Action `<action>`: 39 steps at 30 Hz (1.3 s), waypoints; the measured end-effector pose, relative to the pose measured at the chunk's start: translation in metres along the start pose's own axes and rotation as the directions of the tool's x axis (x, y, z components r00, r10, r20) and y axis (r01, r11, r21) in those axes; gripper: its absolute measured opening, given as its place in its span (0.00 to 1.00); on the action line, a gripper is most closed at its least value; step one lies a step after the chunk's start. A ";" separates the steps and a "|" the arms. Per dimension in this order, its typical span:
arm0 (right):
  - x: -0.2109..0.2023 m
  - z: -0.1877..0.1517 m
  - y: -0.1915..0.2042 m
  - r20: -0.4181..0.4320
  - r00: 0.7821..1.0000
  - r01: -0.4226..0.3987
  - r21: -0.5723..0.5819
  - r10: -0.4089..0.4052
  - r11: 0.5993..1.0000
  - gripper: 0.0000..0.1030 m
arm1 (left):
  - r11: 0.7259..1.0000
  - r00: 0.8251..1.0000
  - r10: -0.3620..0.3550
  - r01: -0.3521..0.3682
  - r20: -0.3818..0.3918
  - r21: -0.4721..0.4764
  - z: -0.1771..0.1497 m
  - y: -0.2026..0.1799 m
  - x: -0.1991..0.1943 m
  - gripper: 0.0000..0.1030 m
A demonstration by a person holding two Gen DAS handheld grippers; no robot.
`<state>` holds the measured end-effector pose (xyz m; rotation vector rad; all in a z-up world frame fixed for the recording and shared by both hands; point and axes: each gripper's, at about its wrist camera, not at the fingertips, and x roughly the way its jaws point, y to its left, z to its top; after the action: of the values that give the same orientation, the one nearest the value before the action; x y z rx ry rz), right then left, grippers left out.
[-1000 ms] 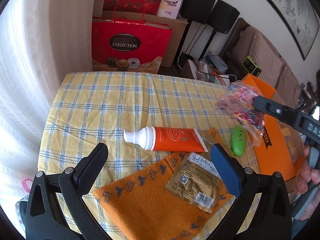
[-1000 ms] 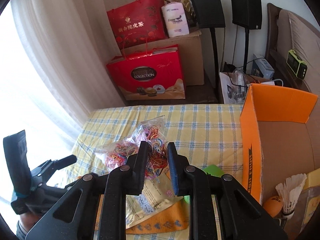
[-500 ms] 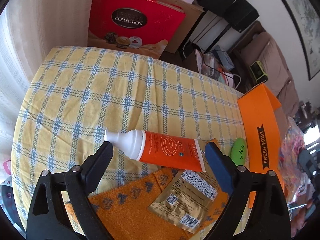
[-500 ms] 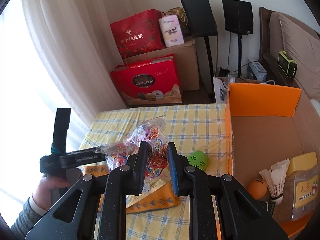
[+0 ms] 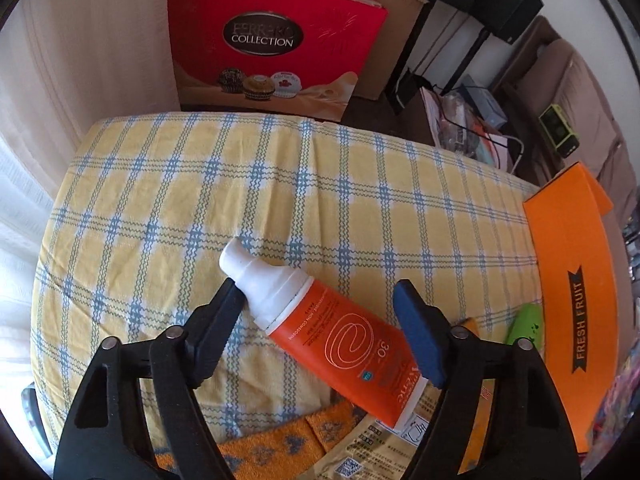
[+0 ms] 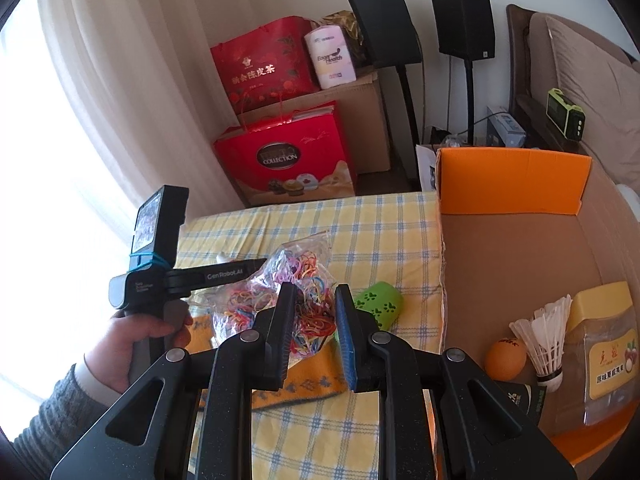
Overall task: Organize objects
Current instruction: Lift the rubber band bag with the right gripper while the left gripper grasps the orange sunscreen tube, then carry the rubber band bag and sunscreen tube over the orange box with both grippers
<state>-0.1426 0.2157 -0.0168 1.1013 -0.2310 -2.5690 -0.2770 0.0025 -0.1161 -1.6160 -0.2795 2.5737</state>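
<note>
Brought the left hand-held gripper (image 5: 317, 294) down and forward over the last second, from hovering well short of the sunscreen tube (image 5: 340, 340) to straddling it. Left the jaws wide, with one finger just beside the white cap and the other beside the orange body; saw no squeeze yet. Found the tube lying flat and slantwise on the checked worktop (image 5: 200, 200), with its crimped tail over a foil sachet (image 5: 360, 452) and near an orange cloth (image 5: 280, 444). Judged closing on the tube to be the next step, and expected the slant to give a skewed grip rather than a square one.

Meanwhile swung the right hand-held gripper (image 6: 315, 294) toward the orange box (image 6: 512, 176), clamped narrow on the bag of rubber bands (image 6: 304, 264) and holding it in the air above the cloth and a green case (image 6: 378, 304). Gained a fuller look into the box than a second before — shuttlecock (image 6: 548, 332), orange ball (image 6: 505, 354) and jar (image 6: 608, 344) already inside. Took the drop-off as close, though not yet past the box wall.

Gripped the left tool in a closed left hand (image 6: 132, 336), pitched down at the worktop; carried the right one higher, tilted down toward the box.
</note>
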 end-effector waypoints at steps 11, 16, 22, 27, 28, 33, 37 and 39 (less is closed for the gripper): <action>-0.004 -0.001 -0.001 0.010 1.000 -0.001 0.010 0.001 1.000 0.19 | 0.999 0.999 -0.033 0.033 0.033 0.003 0.007 0.003 -0.006 0.33; -0.014 0.001 -0.004 0.027 1.000 -0.007 0.013 0.006 1.000 0.19 | 0.995 0.991 -0.098 0.096 0.088 0.023 0.002 0.000 -0.039 0.32; -0.029 0.003 -0.008 0.056 0.998 -0.009 0.026 0.007 1.000 0.19 | 0.987 0.978 -0.141 0.127 0.155 0.099 -0.010 -0.015 -0.078 0.31; -0.039 0.002 -0.012 0.070 0.998 -0.003 0.034 0.001 0.999 0.19 | 0.978 0.966 -0.184 0.162 0.184 0.128 -0.019 -0.024 -0.100 0.31; -0.042 0.002 -0.013 0.074 0.997 -0.002 0.038 -0.001 0.999 0.19 | 0.977 0.964 -0.192 0.169 0.186 0.133 -0.021 -0.026 -0.104 0.31; -0.057 0.000 -0.022 0.098 0.995 0.009 0.056 -0.014 0.998 0.19 | 0.966 0.953 -0.226 0.193 0.203 0.174 -0.028 -0.040 -0.124 0.29; -0.070 0.000 -0.035 0.116 0.993 0.025 0.078 -0.034 0.997 0.19 | 0.954 0.942 -0.261 0.219 0.212 0.205 -0.034 -0.055 -0.138 0.29; -0.076 -0.002 -0.041 0.124 0.991 0.035 0.088 -0.046 0.995 0.19 | 0.946 0.936 -0.280 0.230 0.216 0.227 -0.036 -0.065 -0.146 0.29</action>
<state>-0.1017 0.2817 0.0219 0.9836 -0.3557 -2.6908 -0.1821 0.0444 0.0106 -1.1133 -0.2244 2.5032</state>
